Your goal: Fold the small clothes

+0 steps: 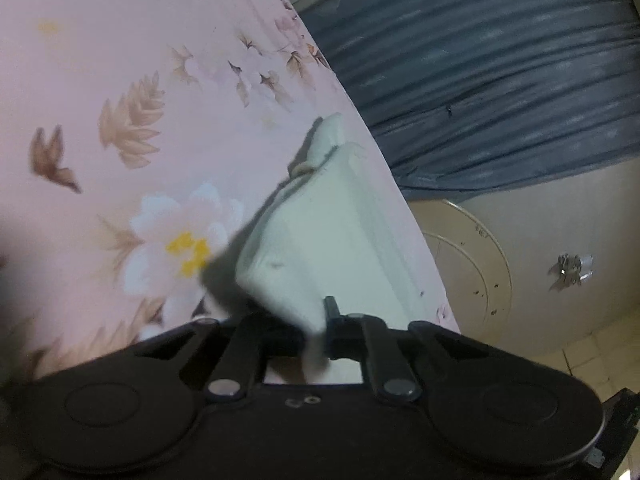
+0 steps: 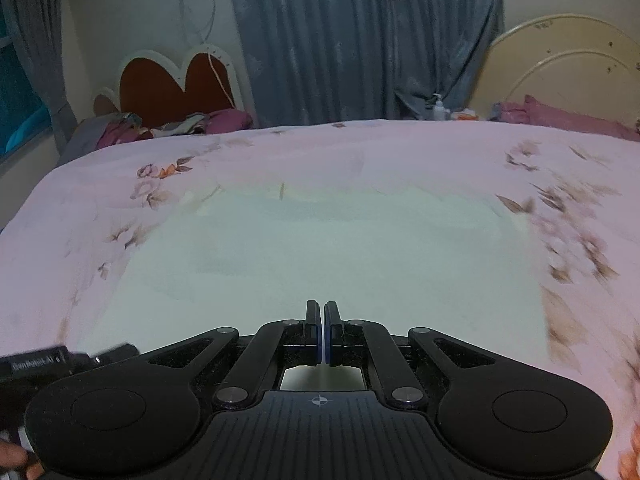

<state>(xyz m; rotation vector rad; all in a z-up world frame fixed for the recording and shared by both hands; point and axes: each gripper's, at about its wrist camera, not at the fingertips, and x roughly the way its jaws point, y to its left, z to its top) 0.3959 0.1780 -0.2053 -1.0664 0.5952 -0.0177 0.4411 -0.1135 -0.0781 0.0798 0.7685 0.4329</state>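
Observation:
A pale green garment [image 2: 312, 248] lies spread flat on the pink floral bedsheet [image 2: 280, 152]. In the right wrist view my right gripper [image 2: 323, 310] hovers over its near edge, jaws shut with the blue pads touching and no cloth visible between them. In the left wrist view, which is tilted, a folded corner of the same pale garment [image 1: 320, 232] rises from the sheet [image 1: 120, 80] into my left gripper [image 1: 316, 318]. That gripper is shut on the fold; the cloth hides its left finger, and the right fingertip [image 1: 331, 308] shows beside it.
A red heart-shaped headboard [image 2: 176, 84] and a heap of clothes [image 2: 180, 124] stand at the far left, blue-grey curtains [image 2: 360, 40] behind. A pump bottle [image 2: 439, 107] and a round cream headboard [image 2: 560, 64] are far right. The bed edge runs close to the garment [image 1: 400, 200].

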